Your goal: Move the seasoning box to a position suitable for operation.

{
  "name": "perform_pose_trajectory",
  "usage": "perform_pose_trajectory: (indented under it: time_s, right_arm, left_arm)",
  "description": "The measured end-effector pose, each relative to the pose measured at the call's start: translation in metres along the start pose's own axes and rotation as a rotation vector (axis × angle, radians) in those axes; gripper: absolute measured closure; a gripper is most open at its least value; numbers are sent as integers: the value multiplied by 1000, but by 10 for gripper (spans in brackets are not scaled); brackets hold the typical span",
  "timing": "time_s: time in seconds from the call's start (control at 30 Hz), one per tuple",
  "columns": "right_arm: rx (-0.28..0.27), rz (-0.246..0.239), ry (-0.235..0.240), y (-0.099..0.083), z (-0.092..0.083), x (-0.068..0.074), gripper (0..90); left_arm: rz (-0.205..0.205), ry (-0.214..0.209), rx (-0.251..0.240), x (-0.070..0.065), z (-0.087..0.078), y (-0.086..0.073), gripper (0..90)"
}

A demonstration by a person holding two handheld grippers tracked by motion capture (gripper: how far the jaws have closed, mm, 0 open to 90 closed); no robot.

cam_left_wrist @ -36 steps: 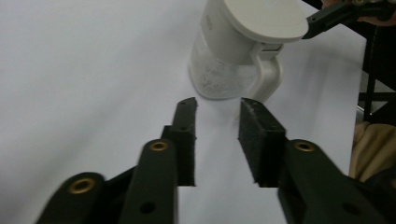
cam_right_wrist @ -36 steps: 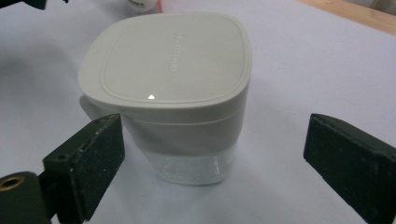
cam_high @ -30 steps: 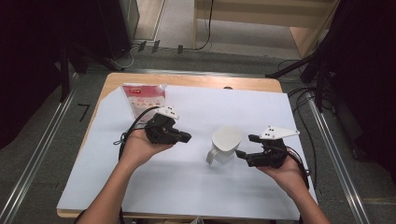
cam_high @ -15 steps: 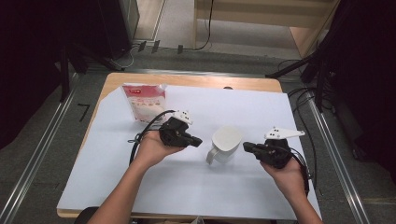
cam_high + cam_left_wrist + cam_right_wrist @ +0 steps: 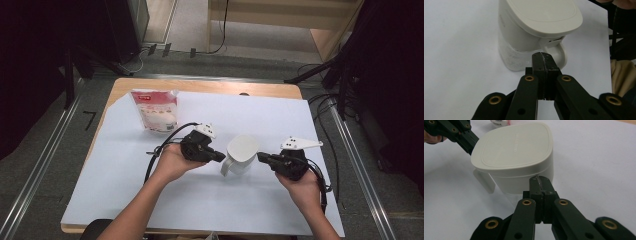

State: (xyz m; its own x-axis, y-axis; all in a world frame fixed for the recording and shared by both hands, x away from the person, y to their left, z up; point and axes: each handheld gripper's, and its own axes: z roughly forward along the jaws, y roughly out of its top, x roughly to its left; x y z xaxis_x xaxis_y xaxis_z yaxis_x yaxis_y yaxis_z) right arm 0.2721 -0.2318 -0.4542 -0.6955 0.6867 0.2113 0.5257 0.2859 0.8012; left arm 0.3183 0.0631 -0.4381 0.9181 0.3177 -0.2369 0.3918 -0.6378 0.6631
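Both grippers: left gripper, right gripper; black bodies, brass-ringed pivots, grey three-cornered top plates, black cables, bare forearms.

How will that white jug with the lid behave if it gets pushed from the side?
The jug looks like rigid plastic, so it probably won't flex. Its smooth wall on the white sheet suggests sliding rather than tipping. The lid only appears to sit on top, so it may shift.
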Motion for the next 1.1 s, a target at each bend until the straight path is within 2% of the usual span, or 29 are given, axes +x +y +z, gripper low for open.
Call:
perform_pose_trajectory:
  time_s: [0.13, 0.4, 0.53, 0.67, 0.8, 0.9, 1.0, 1.1]
  right_arm:
    - [-1, -3, 3, 0, 0, -1, 900]
    - [-7, 22, 5, 0, 3, -3, 900]
    - [10, 18, 0, 0, 9, -1, 900]
    - [12, 8, -1, 2, 15, 2, 900]
    - [8, 20, -14, 3, 14, -2, 900]
    - [-15, 43, -7, 4, 14, -8, 900]
    - [-8, 32, -18, 6, 15, -12, 900]
    - [3, 26, -26, 7, 19, -17, 900]
  left_arm:
    - [-8, -3, -5, -1, 4, 0, 900]
    - [-9, -3, -6, -3, 4, 1, 900]
    - [-16, -30, -25, -5, 6, 2, 900]
    - [-10, -11, -26, -8, 7, 3, 900]
    - [-16, 2, -15, -8, 9, 4, 900]
    - [-11, 10, -27, -10, 11, 5, 900]
    - [-16, 7, -24, -8, 12, 5, 900]
    - [-40, 12, -15, -8, 14, 4, 900]
